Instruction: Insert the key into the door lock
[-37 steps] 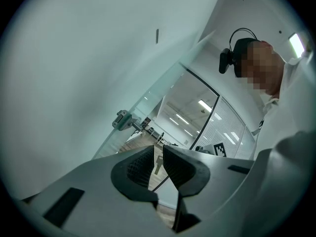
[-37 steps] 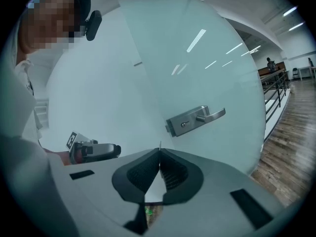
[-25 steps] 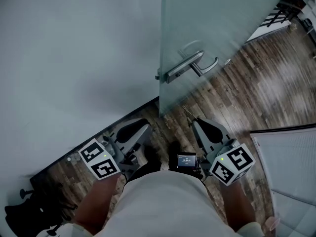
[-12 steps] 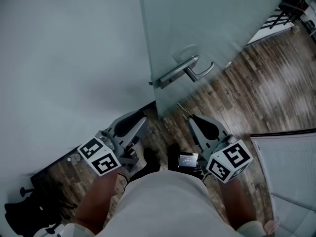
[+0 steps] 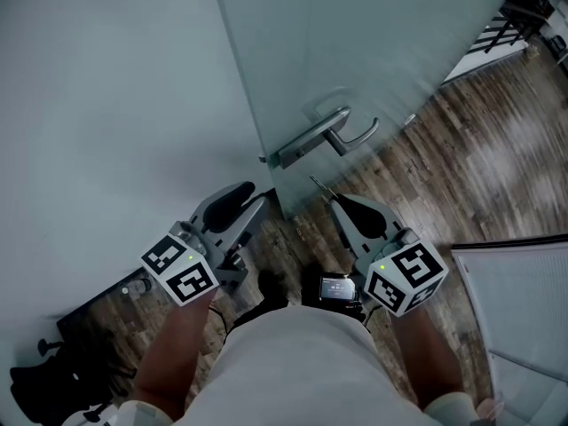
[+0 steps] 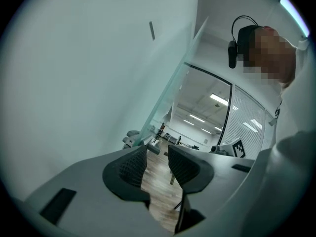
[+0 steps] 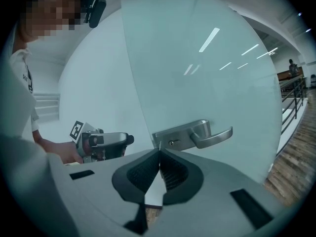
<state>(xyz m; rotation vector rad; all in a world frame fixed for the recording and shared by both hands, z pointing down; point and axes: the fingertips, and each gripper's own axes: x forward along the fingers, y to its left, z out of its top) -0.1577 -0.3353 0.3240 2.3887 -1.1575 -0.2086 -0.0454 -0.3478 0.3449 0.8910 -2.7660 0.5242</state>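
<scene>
Head view: you're holding the right gripper [image 5: 335,201] just below the lock plate [image 5: 306,142] on the glass door [image 5: 373,43]. Its jaws are pinching shut on the key [image 5: 319,187], whose thin blade is poking out toward the plate and stopping short of it. In the right gripper view the key's tip is sitting just below and left of the keyhole [image 7: 171,142] in that plate, while the lever handle [image 7: 212,135] is sticking out to the plate's right. Your left gripper [image 5: 256,193] is hovering below and left of the lock plate, near the door's edge. Its jaws have just been opening and are standing well apart, gripping nothing, with only the wooden floor [image 6: 158,196] showing through the gap.
</scene>
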